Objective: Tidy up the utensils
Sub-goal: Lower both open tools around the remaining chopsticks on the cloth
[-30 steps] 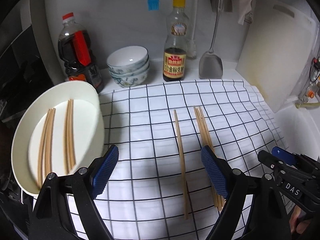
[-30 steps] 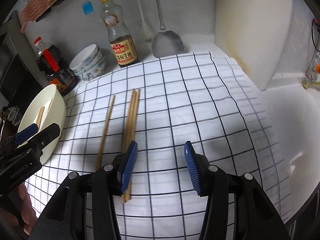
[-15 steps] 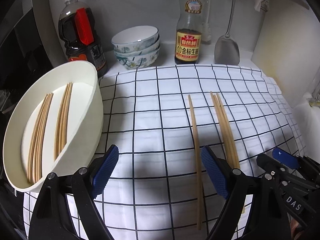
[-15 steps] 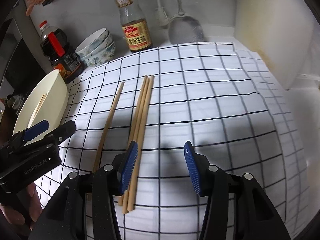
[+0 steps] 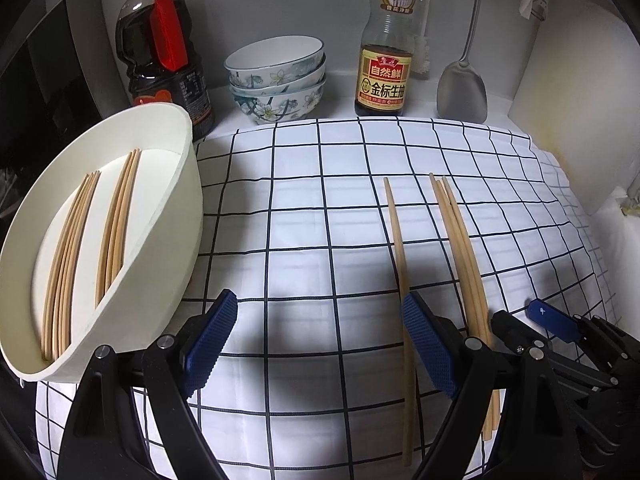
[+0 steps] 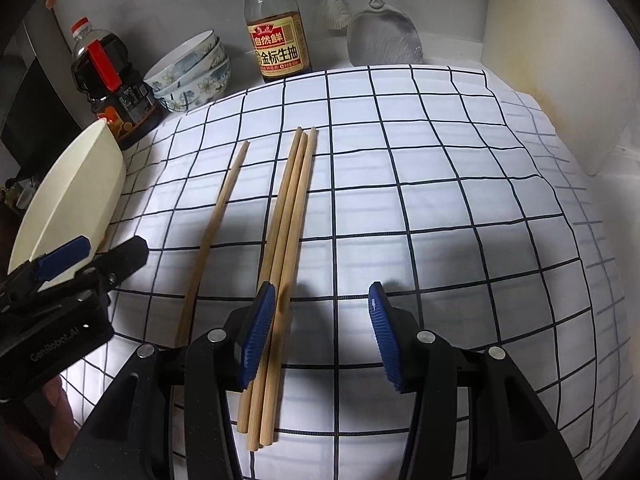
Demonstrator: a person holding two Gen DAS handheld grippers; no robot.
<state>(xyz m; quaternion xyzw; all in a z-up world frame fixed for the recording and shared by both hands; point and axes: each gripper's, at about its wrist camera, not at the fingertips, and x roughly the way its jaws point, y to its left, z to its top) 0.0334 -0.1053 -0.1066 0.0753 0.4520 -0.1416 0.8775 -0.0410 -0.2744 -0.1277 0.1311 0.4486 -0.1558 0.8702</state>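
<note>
- Checked cloth [image 6: 440, 200] covers the counter; three chopsticks [image 6: 288, 216] lie near my right gripper [image 6: 320, 336].
- Its jaws are half open, empty.
- Sticks could roll away if bumped.

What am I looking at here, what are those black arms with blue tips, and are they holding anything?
These are two hand-held grabbing tools, one in each of a person's hands, each with a camera looking along its two blue-padded fingers. One picture comes from the left claw, the other from the right claw. Each claw also shows at the edge of the other's picture. On a checked cloth lie one single chopstick and a bundle of three chopsticks. More chopsticks already lie in the white oval tray on the left. Both claws are open and hold nothing; the bundle lies just under the right claw's left finger.
</note>
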